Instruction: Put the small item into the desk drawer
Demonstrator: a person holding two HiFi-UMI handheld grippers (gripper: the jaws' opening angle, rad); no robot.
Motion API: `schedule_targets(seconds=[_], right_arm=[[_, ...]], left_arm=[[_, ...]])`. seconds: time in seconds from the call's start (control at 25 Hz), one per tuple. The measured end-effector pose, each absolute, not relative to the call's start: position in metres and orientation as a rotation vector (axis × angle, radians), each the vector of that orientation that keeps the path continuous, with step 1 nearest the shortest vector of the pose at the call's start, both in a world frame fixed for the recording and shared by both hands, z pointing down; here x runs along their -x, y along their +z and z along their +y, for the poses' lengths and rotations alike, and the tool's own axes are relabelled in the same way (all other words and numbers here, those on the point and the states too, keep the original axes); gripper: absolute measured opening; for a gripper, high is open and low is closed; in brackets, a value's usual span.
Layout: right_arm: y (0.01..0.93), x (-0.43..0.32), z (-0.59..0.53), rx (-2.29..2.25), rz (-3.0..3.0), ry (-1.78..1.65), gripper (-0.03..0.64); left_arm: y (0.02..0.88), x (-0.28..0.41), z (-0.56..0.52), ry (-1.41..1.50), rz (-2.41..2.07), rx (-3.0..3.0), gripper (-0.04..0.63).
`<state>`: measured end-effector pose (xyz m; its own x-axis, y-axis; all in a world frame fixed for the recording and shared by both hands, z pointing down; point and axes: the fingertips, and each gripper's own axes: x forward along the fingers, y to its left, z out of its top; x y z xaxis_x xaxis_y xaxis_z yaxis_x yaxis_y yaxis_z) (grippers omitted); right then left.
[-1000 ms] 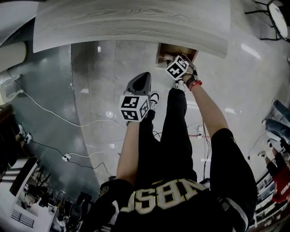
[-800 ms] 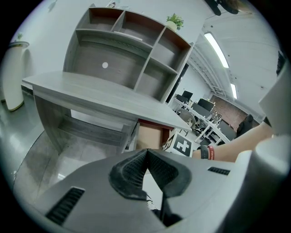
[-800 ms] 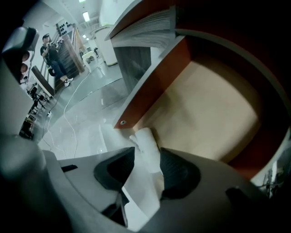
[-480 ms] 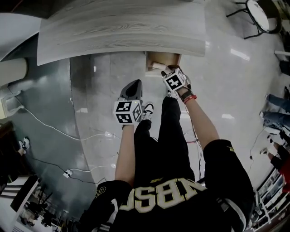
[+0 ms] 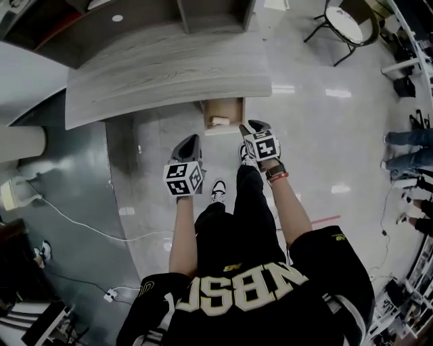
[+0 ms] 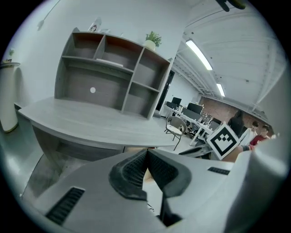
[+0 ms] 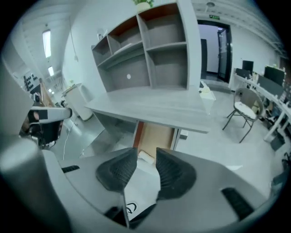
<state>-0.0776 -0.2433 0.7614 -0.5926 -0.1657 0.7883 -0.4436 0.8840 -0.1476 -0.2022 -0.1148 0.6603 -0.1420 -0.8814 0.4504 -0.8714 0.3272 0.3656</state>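
The grey wood desk has its wooden drawer pulled open below the front edge. A small white item lies inside the drawer, also seen as the item in the drawer in the right gripper view. My right gripper hovers just right of the drawer, a little in front of it; its jaws are apart and closing, with nothing between them. My left gripper hangs left of the drawer, pads touching, empty.
A shelf unit stands on the desk's back. An office chair is at the far right. A white cable trails over the floor at the left. My own legs and shoe are below the grippers.
The right gripper has drawn back from the drawer's mouth. Both grippers and the view have pulled away from the desk, so the drawer and the white item in it now show.
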Motion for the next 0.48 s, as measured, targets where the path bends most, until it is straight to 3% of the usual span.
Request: schedule_targets(seconds=[0.2,0.48], right_arm=[[0.702,0.060,-0.240,-0.553,-2.278,0.537,0.086],[0.627,0.042,-0.238,-0.695,-2.418,0.471,0.061]], left_arm=[[0.623,0.203,-0.116,-0.011,-2.045,-1.595,0.015],[0.571,0.197,-0.111,-0.010,-2.088,-1.693,0.015]])
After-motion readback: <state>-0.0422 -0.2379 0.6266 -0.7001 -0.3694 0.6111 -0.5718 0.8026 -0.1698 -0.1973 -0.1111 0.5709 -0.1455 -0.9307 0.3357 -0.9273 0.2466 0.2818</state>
